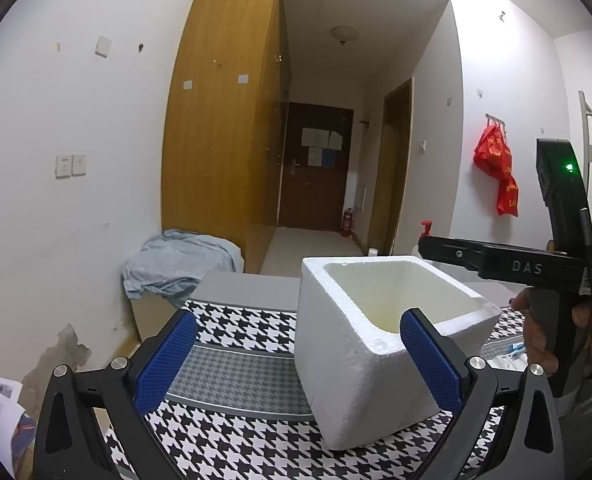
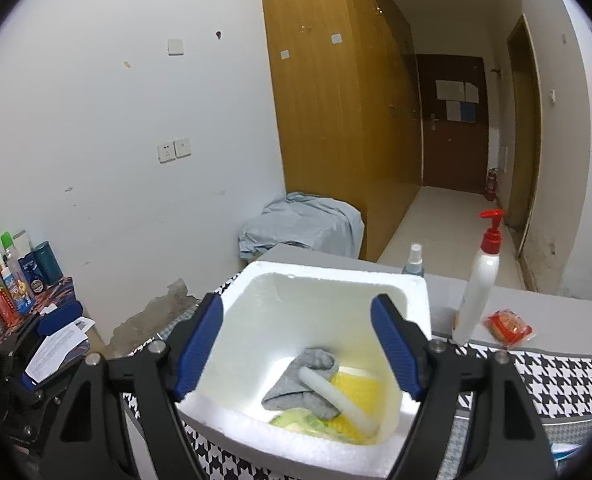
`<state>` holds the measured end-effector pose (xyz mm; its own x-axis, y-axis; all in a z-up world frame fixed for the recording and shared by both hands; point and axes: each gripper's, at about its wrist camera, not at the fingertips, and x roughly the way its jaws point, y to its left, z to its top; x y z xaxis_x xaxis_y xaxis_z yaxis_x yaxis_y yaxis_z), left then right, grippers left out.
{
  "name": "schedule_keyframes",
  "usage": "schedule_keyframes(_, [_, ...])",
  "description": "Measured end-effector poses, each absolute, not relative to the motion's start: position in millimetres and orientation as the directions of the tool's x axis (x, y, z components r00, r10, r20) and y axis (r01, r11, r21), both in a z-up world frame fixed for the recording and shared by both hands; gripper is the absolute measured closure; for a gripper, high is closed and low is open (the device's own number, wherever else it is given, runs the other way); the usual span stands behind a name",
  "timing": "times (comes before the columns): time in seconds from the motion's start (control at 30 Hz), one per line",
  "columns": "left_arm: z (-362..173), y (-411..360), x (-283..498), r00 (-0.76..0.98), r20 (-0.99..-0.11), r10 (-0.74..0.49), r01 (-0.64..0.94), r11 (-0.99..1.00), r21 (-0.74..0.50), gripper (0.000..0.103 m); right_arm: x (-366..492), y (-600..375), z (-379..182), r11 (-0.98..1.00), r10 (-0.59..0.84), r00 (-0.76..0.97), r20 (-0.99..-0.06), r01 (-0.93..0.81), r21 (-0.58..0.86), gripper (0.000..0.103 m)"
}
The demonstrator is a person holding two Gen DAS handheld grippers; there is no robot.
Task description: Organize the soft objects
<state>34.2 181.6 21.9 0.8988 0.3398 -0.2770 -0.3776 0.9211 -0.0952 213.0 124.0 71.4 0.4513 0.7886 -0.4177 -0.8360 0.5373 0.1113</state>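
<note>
A white foam box (image 2: 324,364) stands on a houndstooth cloth (image 1: 231,320). Inside lie a grey sock (image 2: 304,380), a white tube (image 2: 336,396) across it, and yellow fabric (image 2: 356,392) beneath. The right gripper (image 2: 296,348) hangs above the box, its jaws apart and holding nothing. The left gripper (image 1: 298,360) hovers beside the box, jaws also apart. A lotion bottle (image 2: 476,280) and a red packet (image 2: 508,328) sit near the box.
</note>
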Motion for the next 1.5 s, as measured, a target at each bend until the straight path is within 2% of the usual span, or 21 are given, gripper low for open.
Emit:
schedule_keyframes(0.13, [21, 182, 34, 0.894, -0.28, 0.351, -0.387, 0.918, -0.084, 0.001, 213, 119, 72, 0.538, 0.793, 0.45, -0.41, -0.833, 0.127, 0.017])
schedule_keyframes(0.27, [22, 180, 33, 0.89, -0.285, 0.357, -0.396, 0.914, -0.09, 0.001, 205, 110, 75, 0.541, 0.797, 0.467, -0.383, -0.834, 0.11, 0.003])
schedule_keyframes(0.33, [22, 179, 33, 0.891, -0.283, 0.355, -0.394, 0.915, -0.092, 0.001, 201, 105, 77, 0.531, 0.807, 0.462, -0.368, -0.84, 0.111, 0.001])
schedule_keyframes(0.83, [35, 151, 30, 0.906, -0.264, 0.331, -0.36, 0.93, -0.069, 0.001, 184, 53, 99, 0.561, 0.813, 0.51, -0.279, -0.815, 0.146, 0.0])
schedule_keyframes(1.3, [45, 126, 26, 0.925, -0.237, 0.298, -0.315, 0.948, -0.036, 0.001, 174, 23, 103, 0.579, 0.807, 0.537, -0.244, -0.8, 0.156, 0.0])
schedule_keyframes(1.5, [47, 115, 28, 0.931, -0.236, 0.278, -0.293, 0.956, -0.032, 0.001, 174, 13, 101, 0.601, 0.789, 0.556, -0.26, -0.787, 0.141, 0.0])
